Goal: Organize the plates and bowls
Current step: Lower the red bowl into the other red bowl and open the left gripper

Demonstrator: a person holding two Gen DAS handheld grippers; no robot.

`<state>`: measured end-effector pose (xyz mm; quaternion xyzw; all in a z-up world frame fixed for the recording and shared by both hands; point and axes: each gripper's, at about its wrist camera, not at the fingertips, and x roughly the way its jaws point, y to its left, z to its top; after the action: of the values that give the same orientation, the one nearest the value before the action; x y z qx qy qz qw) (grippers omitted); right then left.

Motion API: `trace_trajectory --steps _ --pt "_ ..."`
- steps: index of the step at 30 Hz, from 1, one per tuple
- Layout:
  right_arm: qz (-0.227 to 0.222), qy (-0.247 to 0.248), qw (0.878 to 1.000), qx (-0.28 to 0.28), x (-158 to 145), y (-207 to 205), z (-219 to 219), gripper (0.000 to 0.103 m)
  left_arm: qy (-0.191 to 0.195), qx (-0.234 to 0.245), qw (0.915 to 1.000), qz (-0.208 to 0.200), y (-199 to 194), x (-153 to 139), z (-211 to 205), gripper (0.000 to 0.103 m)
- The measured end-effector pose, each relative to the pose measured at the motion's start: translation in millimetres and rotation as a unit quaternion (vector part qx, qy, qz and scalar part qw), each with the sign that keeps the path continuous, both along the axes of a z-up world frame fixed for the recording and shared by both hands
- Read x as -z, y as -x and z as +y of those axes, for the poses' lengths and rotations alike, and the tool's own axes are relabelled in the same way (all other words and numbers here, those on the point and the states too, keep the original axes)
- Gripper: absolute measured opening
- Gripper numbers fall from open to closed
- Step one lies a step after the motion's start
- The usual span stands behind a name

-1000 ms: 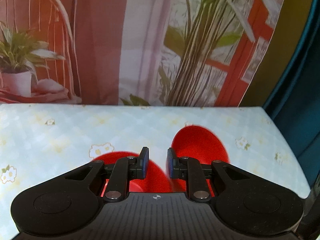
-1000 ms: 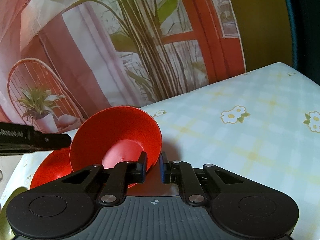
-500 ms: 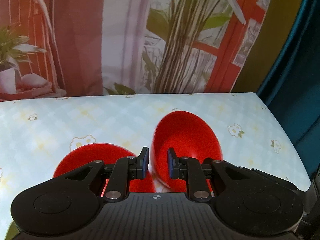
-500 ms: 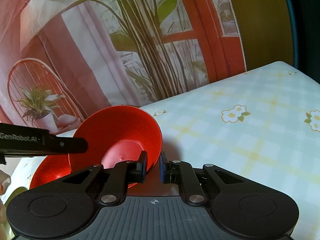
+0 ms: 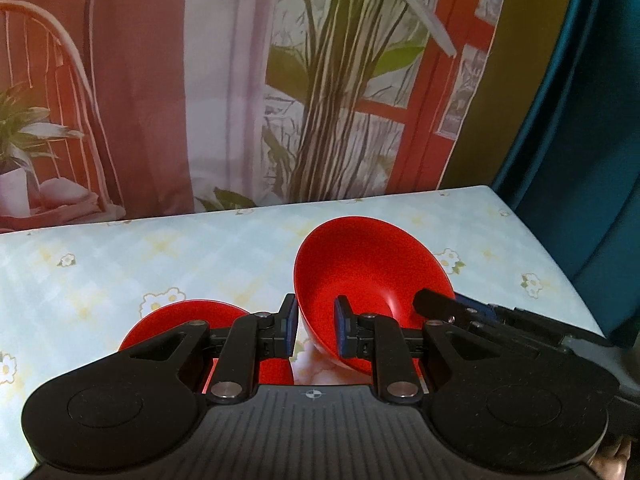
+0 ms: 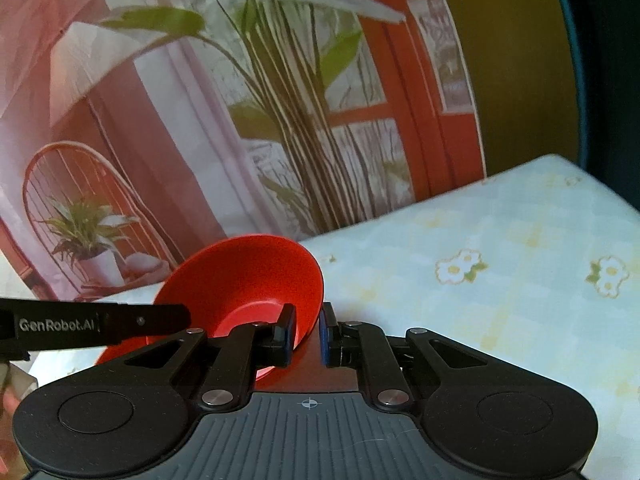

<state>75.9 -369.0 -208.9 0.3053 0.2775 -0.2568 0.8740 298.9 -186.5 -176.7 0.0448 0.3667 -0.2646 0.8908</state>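
Note:
A red bowl hangs tilted above the table, its opening turned to the left, with my right gripper shut on its near rim. In the left wrist view the same red bowl shows just ahead and to the right, the right gripper pinching its right edge. A second red bowl sits on the cloth at lower left, partly hidden behind my left gripper. That gripper's jaws stand almost together with nothing between them. In the right wrist view the left gripper reaches in from the left, just in front of the held bowl.
The table wears a pale checked cloth with small flowers. A printed backdrop of a plant and a chair rises right behind the far edge. A dark blue curtain hangs past the table's right edge.
My right gripper has lifted the tilted bowl a little higher. In the left wrist view the bowl now sits higher and the right gripper's fingers have come into sight.

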Motion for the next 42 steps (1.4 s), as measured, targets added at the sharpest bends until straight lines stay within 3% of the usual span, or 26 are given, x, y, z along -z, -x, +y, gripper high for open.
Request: trace_trajectory --steps 19,42 --pt "-0.001 0.048 0.998 -0.039 -52.8 -21.4 37.5 0.012 0.034 -0.015 0.9992 -0.013 11.6 -29.4 53.3 0.020" --pt "0.026 0.073 0.993 -0.084 -67.4 -52.7 85.5 0.013 0.067 -0.039 0.9970 0.005 9.3 -25.6 106.2 0.020"
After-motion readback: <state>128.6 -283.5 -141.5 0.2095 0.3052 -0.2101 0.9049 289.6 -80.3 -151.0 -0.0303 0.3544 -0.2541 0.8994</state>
